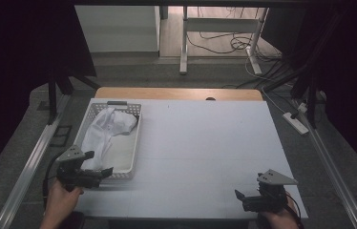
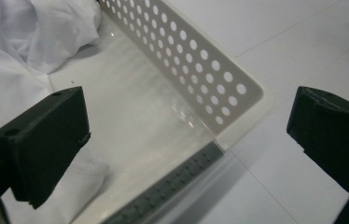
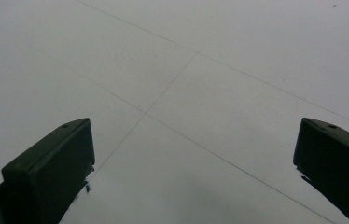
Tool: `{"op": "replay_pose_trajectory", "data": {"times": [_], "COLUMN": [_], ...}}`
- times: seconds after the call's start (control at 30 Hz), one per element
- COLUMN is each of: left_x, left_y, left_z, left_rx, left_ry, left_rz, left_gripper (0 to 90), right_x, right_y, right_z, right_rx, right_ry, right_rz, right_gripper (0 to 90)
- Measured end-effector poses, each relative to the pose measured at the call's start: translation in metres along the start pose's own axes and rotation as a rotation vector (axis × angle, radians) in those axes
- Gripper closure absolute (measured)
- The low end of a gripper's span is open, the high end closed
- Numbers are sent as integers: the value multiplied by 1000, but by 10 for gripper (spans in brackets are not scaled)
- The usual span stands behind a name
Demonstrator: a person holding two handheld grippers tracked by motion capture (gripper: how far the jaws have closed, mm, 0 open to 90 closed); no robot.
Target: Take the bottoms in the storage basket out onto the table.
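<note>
A lab: dark curtains [image 1: 19, 57], aluminium rails [image 1: 28, 167], loose floor cables [image 1: 224, 45], white worktable [image 1: 205, 143].

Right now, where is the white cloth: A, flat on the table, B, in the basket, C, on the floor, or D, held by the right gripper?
B: the cloth lies bunched in the basket, which stands at the table's left side.

glossy perforated plastic basket [image 2: 200, 60], soft white cloth [image 2: 32, 32], matt table [image 1: 205, 143]

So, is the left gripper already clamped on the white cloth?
No, the left gripper hangs open over the perforated white plastic basket, jaws clear of the white cloth.
</note>
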State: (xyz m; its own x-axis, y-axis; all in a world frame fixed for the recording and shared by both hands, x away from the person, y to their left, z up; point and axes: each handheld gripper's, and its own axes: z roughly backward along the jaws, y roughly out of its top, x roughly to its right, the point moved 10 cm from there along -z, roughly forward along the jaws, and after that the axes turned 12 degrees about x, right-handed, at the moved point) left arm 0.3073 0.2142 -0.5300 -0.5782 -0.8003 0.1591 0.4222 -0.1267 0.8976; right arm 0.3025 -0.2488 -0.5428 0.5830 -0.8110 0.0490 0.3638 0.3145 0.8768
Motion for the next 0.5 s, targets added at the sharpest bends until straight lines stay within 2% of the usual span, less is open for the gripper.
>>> {"op": "replay_pose_trajectory", "data": {"times": [0.13, 0.5], "left_x": [-5, -19], "left_y": [4, 15], "left_z": [-7, -15], "left_rx": [-10, 0], "left_ry": [21, 66], "left_rz": [-19, -4], "left_gripper": [0, 0], "right_x": [0, 0], "right_y": [0, 0], "right_z": [0, 0], "right_rx": [-1, -4], "right_ry": [0, 1], "right_rz": [1, 2], "right_gripper": [0, 0]}}
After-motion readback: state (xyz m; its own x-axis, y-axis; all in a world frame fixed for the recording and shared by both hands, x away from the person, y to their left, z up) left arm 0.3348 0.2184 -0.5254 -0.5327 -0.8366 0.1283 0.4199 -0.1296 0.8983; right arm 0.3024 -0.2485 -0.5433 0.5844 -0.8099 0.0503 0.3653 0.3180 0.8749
